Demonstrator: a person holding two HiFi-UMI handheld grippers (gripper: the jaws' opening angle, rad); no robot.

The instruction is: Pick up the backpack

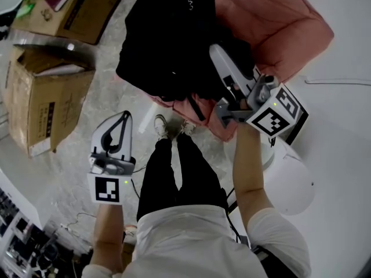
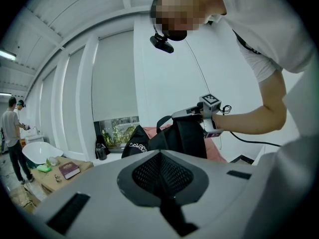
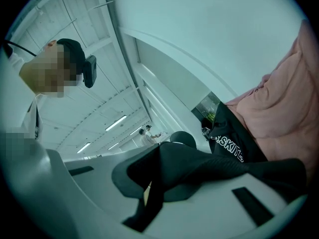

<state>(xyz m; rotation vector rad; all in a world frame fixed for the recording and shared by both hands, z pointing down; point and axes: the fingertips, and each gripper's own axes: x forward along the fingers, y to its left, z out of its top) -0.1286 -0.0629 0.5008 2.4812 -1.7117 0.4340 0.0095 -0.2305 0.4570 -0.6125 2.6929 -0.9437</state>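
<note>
Black fabric backpack (image 1: 165, 45): black all over, with white letters.
Pink puffy cloth (image 1: 278, 22): plain pink.
Brown cardboard box (image 1: 43, 106): plain brown.
Right hand-held gripper (image 1: 217, 54): light grey; its cube has black-and-white squares.
Stone floor (image 1: 104, 91): speckled grey.

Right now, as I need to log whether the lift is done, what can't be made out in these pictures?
- Underside of the backpack: head view, hidden by its own bulk, so clearance from the pink cloth is unclear.
- The strap in the right claw: right gripper view, its far end is cut off by the picture edge.
- The lettering on the backpack: head view, cut by the top edge.
</note>
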